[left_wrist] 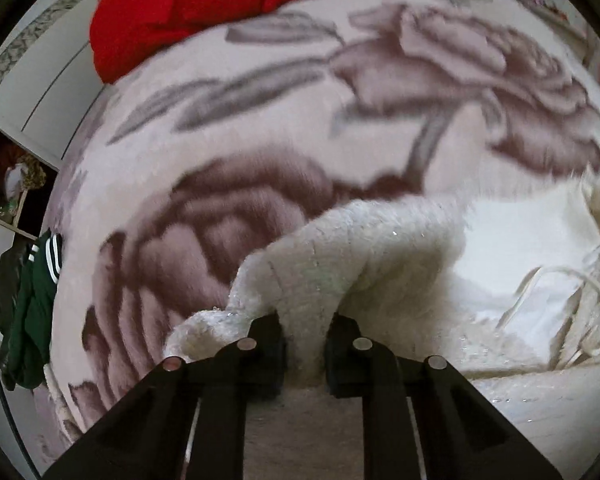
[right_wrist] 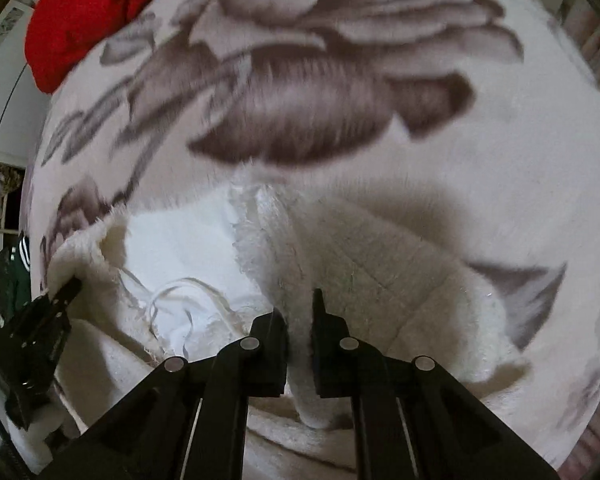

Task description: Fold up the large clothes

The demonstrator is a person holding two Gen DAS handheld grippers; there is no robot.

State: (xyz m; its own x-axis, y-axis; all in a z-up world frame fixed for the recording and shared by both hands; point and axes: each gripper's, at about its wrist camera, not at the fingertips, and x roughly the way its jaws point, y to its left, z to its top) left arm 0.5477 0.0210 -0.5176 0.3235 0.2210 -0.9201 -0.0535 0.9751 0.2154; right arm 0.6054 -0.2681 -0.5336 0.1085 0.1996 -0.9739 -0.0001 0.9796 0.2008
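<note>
A white fluffy garment (left_wrist: pixel 364 264) with a smooth white lining (left_wrist: pixel 516 248) and loose drawstrings lies on a pale blanket printed with large brownish roses (left_wrist: pixel 260 128). My left gripper (left_wrist: pixel 306 340) is shut on a fold of the garment's fleecy edge. My right gripper (right_wrist: pixel 299 336) is shut on another fleecy edge of the same garment (right_wrist: pixel 380 280), to the right of its lining (right_wrist: pixel 180 248). The left gripper (right_wrist: pixel 66 292) shows at the left of the right wrist view, gripping the garment's far edge.
A red garment (left_wrist: pixel 204 4) lies bunched at the far end of the blanket, also in the right wrist view (right_wrist: pixel 96 12). A dark green garment with white stripes (left_wrist: pixel 32 300) hangs off the left side. White cupboard doors (left_wrist: pixel 36 80) stand at the left.
</note>
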